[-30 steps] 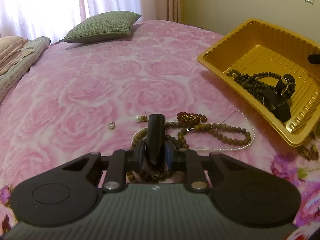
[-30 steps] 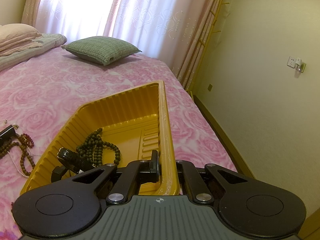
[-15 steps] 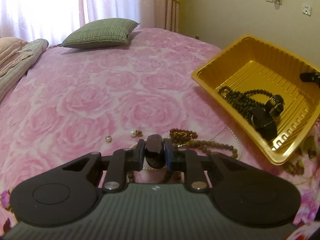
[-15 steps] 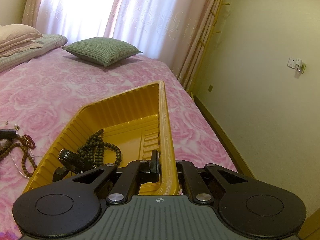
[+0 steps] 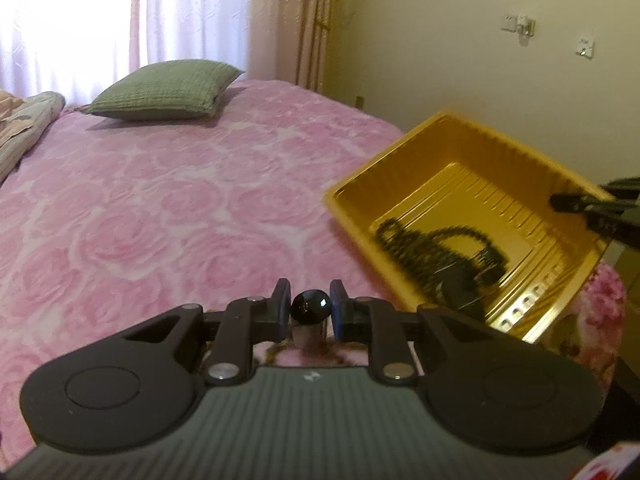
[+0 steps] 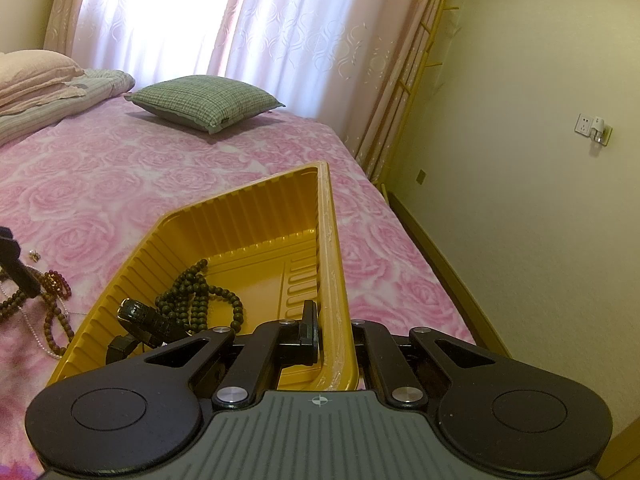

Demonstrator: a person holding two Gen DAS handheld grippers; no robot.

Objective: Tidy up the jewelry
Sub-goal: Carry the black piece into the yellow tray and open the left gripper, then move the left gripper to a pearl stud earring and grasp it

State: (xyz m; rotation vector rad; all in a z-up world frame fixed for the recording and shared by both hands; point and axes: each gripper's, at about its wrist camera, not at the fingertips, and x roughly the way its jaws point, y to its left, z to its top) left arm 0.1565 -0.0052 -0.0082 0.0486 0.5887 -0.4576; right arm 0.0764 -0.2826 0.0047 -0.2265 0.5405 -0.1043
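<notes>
Presently, left gripper (image 5: 311, 312) was closed on a smooth black oval piece (image 5: 311, 306), held above the bedspread (image 5: 160, 216) just short of the yellow tray (image 6: 256, 216). Right gripper (image 6: 334, 338) was clamped on the tray's near rim. Risks: glossy piece could slip from the 2 pads; beaded necklaces (image 6: 52, 312) left on the bed might snag; pinched tray could tip
</notes>
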